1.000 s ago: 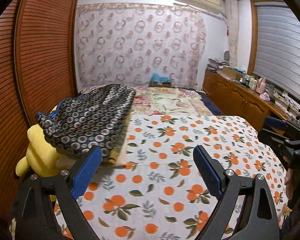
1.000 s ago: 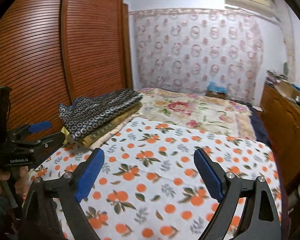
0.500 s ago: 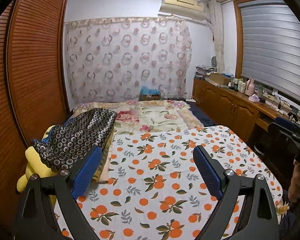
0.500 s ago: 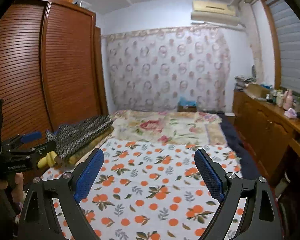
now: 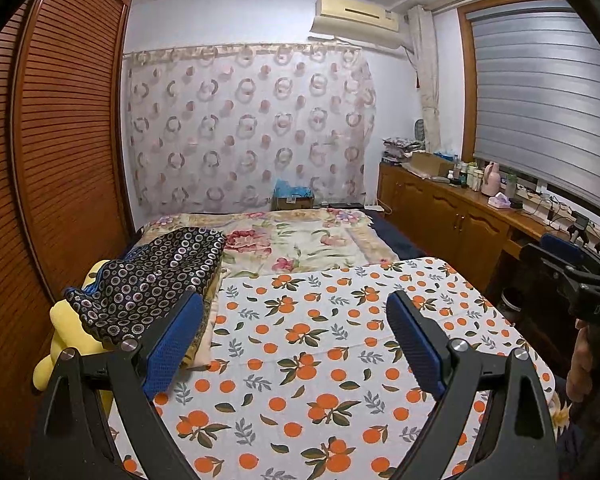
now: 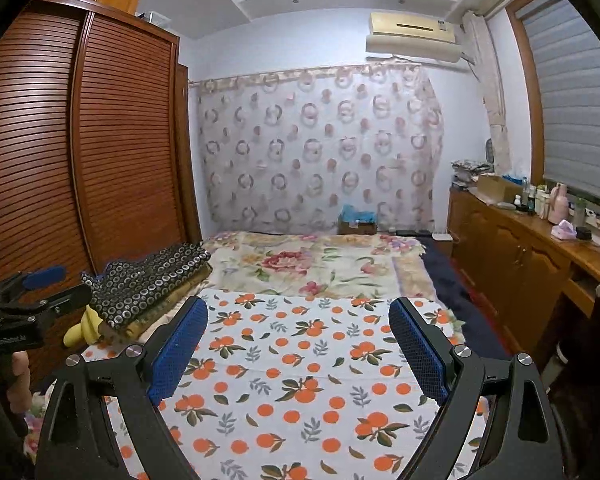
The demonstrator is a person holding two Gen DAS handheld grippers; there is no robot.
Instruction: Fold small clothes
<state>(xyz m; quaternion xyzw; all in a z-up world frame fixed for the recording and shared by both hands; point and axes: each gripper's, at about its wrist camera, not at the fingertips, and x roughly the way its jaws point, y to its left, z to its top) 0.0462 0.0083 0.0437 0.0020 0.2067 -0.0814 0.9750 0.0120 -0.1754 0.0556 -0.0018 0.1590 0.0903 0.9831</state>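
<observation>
Folded clothes stacked at bed's left edge, both grippers empty

Folded clothes (image 5: pixel 148 280) sit in a stack on the bed's left edge, against the slatted wooden wardrobe (image 5: pixel 60 152). Top piece is dark fabric with a small ring print; under it a tan/gold layer and a pale layer show only as thin edges, so item count and type cannot be told. A strip of blue fabric peeks out at the stack's left side, mostly hidden. A yellow plush toy (image 5: pixel 66 332) sticks out from under the stack's near-left corner, most of its body covered, shape unclear.

Left gripper (image 5: pixel 296 338) hovers over the orange-print sheet (image 5: pixel 320 344), blue pads spread wide, nothing between them. Its left pad overlaps the stack's near corner in the left wrist view; contact cannot be judged there. Right gripper (image 6: pixel 298 344) also hangs above the sheet, fingers spread apart, empty. Each gripper appears in the other's view only at the frame edge, partly cut off, with a bit of a hand below it.

The orange-print sheet covers the near half of the bed; a floral blanket (image 6: pixel 312 264) covers the far half. The sheet's near edge is hidden behind the gripper bodies. Along the right wall a wooden cabinet (image 6: pixel 512 248) carries bottles and small items too small to identify. A patterned curtain (image 6: pixel 320 148) hangs on the far wall, with a blue-topped box at its foot, contents unreadable.
</observation>
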